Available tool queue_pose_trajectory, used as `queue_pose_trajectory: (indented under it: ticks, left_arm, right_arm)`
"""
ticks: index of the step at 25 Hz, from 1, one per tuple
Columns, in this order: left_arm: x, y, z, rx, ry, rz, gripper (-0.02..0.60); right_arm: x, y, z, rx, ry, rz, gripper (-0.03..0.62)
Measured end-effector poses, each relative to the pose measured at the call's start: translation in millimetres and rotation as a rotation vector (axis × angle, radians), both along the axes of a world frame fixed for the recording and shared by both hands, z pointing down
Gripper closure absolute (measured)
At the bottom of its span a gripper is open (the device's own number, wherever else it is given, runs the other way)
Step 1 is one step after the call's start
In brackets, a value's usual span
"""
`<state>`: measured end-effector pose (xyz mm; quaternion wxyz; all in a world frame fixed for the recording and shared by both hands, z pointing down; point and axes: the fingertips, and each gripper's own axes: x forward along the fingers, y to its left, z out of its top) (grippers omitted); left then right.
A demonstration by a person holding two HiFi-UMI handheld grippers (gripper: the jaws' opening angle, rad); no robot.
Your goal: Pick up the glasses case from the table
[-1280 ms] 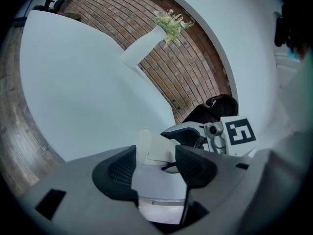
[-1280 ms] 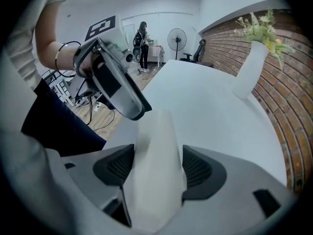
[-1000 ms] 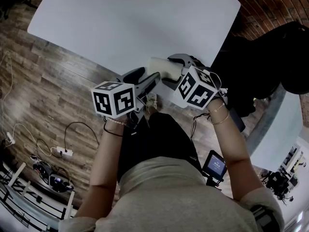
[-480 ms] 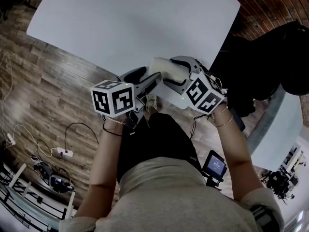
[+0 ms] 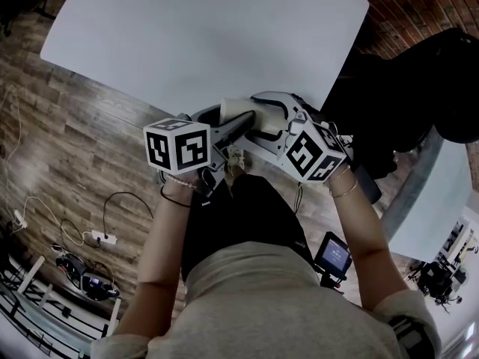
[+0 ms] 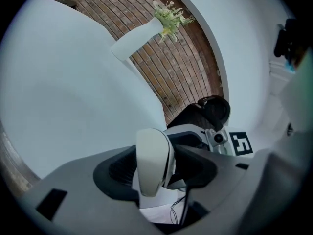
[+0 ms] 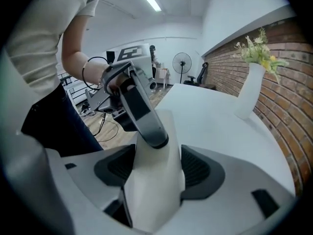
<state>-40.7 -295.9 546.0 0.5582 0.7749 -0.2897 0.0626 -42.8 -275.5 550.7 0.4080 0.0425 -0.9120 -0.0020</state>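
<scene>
Beyond both grippers a white table [image 5: 202, 36] is spread, its near edge lying right by the jaws. Wood floor [image 5: 60, 148] is seen off the left gripper's outer side, and a brick wall [image 7: 288, 97] runs along the right gripper's right, past the table's far side. Behind the grippers the person's torso [image 5: 284, 305] is seen, both forearms reached forward.

The left gripper [image 6: 154, 173] is clamped on the glasses case [image 6: 152, 151]: the white case is seen end-on, pinched between the two dark pads, which are pressed to its sides. The right gripper [image 7: 154, 175] is closed on the same case from the opposite end, with the case wedged upright between its jaws. One dark jaw of the left gripper is laid against the case just ahead of the right gripper's tips.

The case is thus held between the two grippers, at the table's near edge. Whether it touches the tabletop cannot be told.

A white vase [image 7: 249, 94] with green sprigs is stood well ahead of the right gripper's jaws, beside the wall. A standing fan [image 7: 182, 65] is seen far ahead, past the table.
</scene>
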Motion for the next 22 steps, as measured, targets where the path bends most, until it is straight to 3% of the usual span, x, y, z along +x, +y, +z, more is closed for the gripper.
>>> queue_pose_trajectory:
  ticks: [5, 9, 22]
  left_arm:
    - [6.0, 7.5, -1.9, -0.037, 0.054, 0.016, 0.399]
    - [4.8, 10.3, -14.8, -0.001, 0.05, 0.019, 0.414]
    - [-2.7, 15.2, -61.3, 0.113, -0.009, -0.06, 0.425]
  right_arm:
    - [-3.1, 3.6, 0.8, 0.063, 0.005, -0.019, 0.301]
    - [-5.1, 5.0, -8.6, 0.109, -0.003, 0.002, 0.298]
    - [7.6, 7.4, -58.5, 0.214, -0.109, 0.24, 0.289]
